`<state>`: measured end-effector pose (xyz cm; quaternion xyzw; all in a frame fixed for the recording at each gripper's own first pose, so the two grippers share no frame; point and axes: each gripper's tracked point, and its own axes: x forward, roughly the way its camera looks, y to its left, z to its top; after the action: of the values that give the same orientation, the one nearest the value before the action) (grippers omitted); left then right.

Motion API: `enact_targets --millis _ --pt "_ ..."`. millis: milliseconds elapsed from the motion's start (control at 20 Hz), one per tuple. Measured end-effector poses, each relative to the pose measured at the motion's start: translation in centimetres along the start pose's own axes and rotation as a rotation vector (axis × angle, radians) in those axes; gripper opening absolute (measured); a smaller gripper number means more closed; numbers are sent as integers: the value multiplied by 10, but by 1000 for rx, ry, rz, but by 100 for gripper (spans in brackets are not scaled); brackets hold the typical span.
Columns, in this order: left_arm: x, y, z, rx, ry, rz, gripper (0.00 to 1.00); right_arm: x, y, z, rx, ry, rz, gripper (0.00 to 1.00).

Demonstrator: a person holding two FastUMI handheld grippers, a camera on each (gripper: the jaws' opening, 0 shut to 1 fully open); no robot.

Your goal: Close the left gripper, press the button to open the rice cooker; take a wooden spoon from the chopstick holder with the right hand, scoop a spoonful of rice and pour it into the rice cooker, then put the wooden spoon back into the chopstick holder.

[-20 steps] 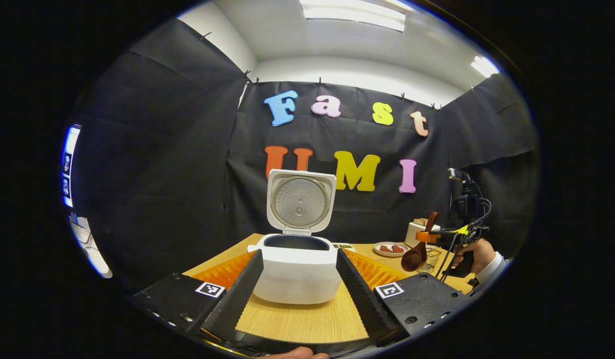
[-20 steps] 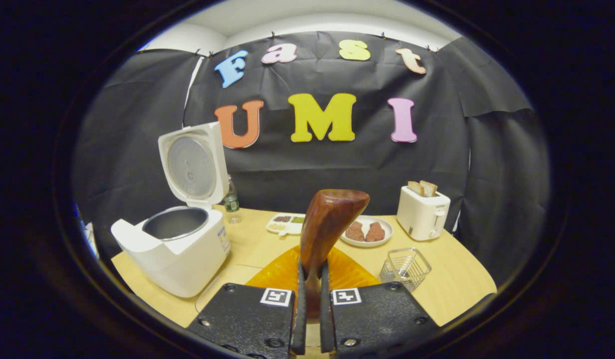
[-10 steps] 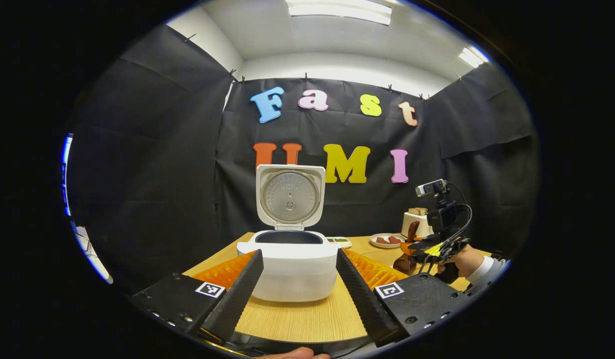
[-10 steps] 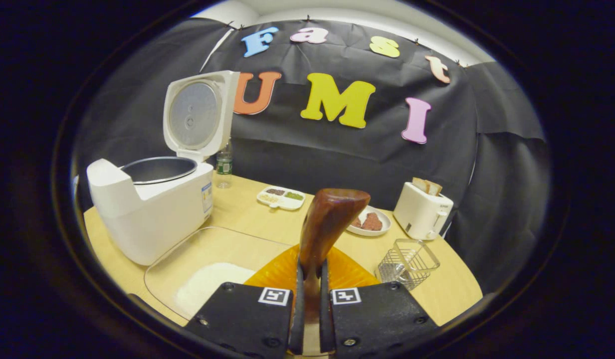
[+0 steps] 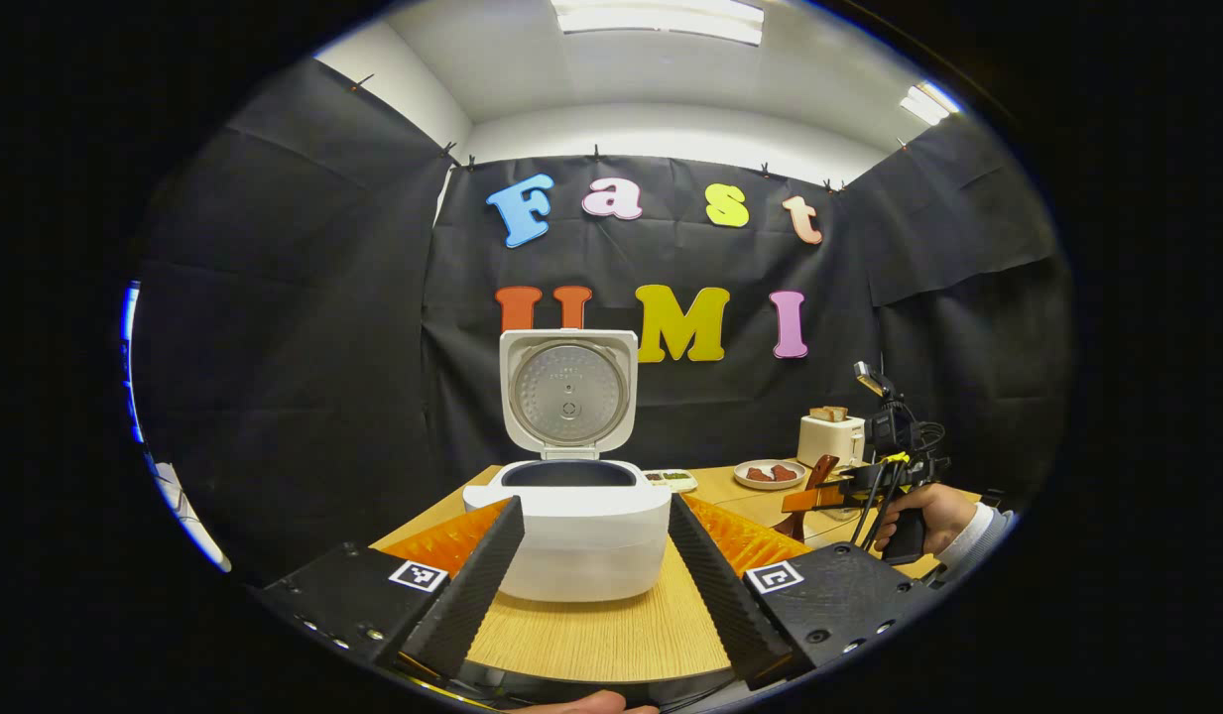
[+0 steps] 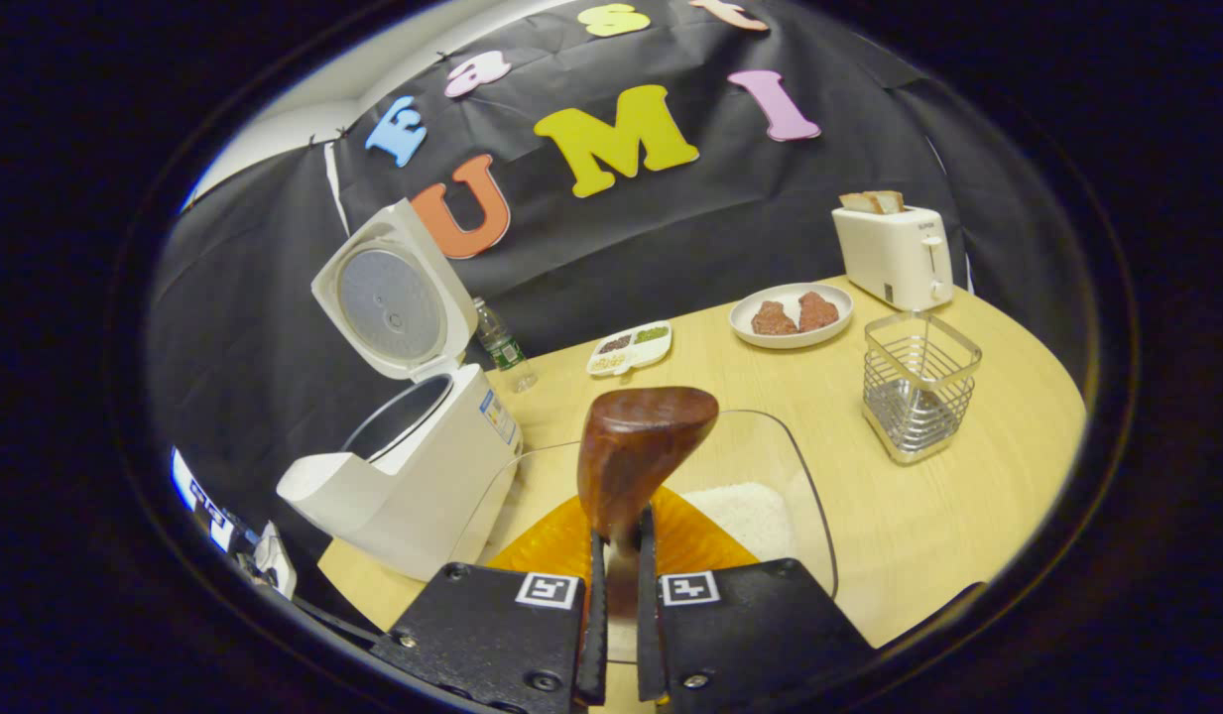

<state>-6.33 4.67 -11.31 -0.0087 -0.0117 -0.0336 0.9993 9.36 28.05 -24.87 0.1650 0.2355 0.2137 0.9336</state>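
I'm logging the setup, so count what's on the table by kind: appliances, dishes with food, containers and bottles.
Appliances: 2, rice cooker, toaster
Dishes with food: 2, plate, divided dish
Containers: 2, chopstick holder, rice tray
Bottles: 1, bottle
Total: 7

No readable text. Each gripper body carries square black-and-white marker tags, patterns only. The toaster has a small dark brand mark, too small to read. The rice cooker has a side sticker, illegible. The bottle has a green label, blurred.
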Motion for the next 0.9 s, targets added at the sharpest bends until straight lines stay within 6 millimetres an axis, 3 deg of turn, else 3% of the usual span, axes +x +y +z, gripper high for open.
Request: enact_targets --millis 250,500,900 --pt "1 -5 -4 21 9 -5 94 12 27 -4 104 71 145 17" --pt "-1 -5 -3 38 8 1 94 13 16 1 251 87 185 15" --pt "-1 6 -3 47 0 44 94 -25 -25 53 399 -99 150 14"
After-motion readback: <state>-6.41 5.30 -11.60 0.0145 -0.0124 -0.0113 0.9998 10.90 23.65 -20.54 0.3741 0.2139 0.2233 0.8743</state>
